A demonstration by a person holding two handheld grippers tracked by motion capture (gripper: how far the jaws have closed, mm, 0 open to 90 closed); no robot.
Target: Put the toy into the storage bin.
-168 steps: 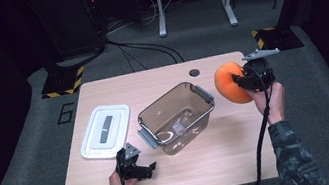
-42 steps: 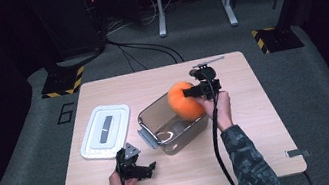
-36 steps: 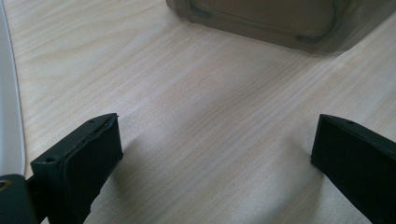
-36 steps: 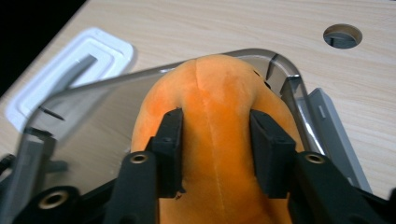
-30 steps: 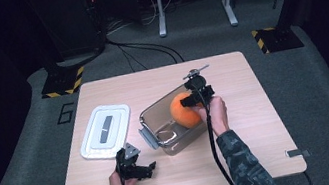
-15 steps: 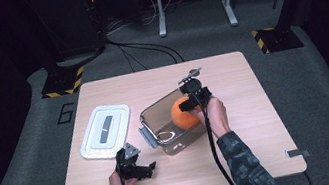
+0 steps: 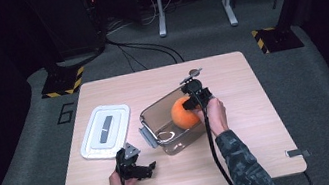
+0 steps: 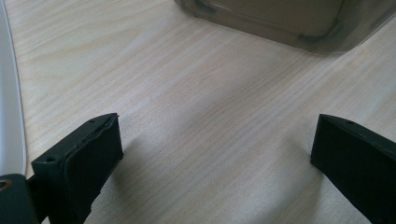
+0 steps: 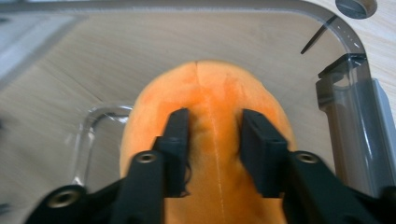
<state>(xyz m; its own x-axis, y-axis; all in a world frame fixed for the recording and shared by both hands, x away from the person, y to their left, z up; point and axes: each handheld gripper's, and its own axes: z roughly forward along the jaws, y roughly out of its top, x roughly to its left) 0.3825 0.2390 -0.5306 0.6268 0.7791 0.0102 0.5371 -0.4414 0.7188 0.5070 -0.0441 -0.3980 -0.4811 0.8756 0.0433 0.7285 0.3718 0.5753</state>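
My right gripper [image 9: 212,140] has its jaws pinching in tighter on the orange plush ball [image 7: 184,113], down inside the clear bin [image 7: 163,141] mid-worktop. At seven o'clock, my left gripper [image 7: 150,166] hangs released over bare wood.

left gripper [image 7: 137,166] low by near edge, jaws wide apart; right gripper [image 9: 212,140] reached forward, jaws just been closing, seemingly pinching the orange plush ball [image 9: 205,121]
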